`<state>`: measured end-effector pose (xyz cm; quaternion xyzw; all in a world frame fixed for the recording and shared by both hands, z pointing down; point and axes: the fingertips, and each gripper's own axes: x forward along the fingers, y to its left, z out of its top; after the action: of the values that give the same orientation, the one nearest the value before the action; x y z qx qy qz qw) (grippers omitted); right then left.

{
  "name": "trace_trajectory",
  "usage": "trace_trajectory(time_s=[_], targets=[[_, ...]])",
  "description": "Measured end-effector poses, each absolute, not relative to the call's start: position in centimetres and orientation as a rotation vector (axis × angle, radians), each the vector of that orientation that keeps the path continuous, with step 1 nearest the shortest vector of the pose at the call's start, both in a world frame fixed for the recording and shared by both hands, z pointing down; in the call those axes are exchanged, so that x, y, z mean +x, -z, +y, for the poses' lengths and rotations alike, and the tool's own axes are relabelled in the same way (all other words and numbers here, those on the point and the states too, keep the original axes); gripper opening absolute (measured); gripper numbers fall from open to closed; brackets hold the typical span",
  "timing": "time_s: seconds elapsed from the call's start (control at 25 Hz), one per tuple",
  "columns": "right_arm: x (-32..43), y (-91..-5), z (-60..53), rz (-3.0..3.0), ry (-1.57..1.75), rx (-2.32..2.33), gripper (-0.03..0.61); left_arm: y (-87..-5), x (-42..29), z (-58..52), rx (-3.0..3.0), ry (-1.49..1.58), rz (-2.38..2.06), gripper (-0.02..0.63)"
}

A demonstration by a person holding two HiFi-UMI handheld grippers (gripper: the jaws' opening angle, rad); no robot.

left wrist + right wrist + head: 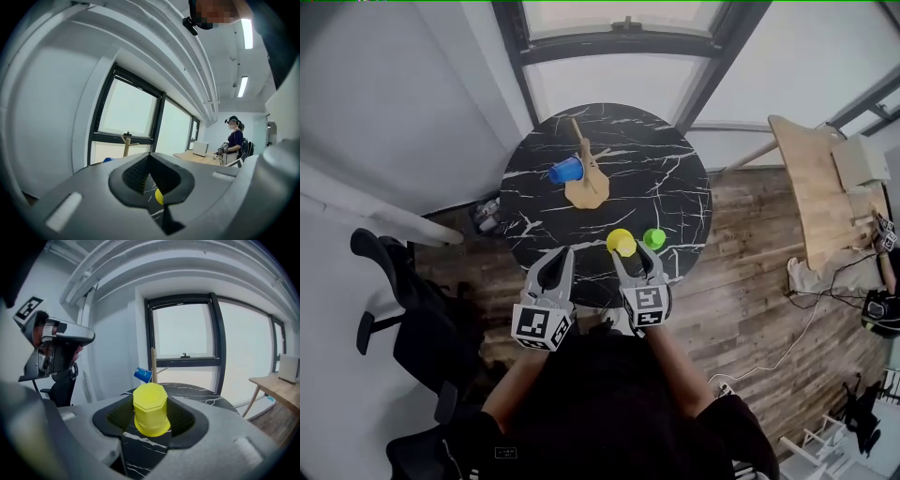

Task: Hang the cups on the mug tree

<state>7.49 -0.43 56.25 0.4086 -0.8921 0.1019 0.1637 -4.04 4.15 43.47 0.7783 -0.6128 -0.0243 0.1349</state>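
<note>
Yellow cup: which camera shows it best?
The right gripper view: the yellow cup fills the middle, upside down between that gripper's fingers. The head view shows it small, from above; the left gripper view shows only a yellow sliver past its shut fingers.

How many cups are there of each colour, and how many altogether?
blue cup: 1
yellow cup: 1
green cup: 1
Total: 3
</note>
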Motion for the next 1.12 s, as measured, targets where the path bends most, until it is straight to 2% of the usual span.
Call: trace_trajectory(time_s=[1.12], targets=[[0.8,-57.9,-8.2,-2.494,-0.333,1.194,0.218,-44.3,-9.0,-3.8,2.295,0.064,-1.670,-0.006]])
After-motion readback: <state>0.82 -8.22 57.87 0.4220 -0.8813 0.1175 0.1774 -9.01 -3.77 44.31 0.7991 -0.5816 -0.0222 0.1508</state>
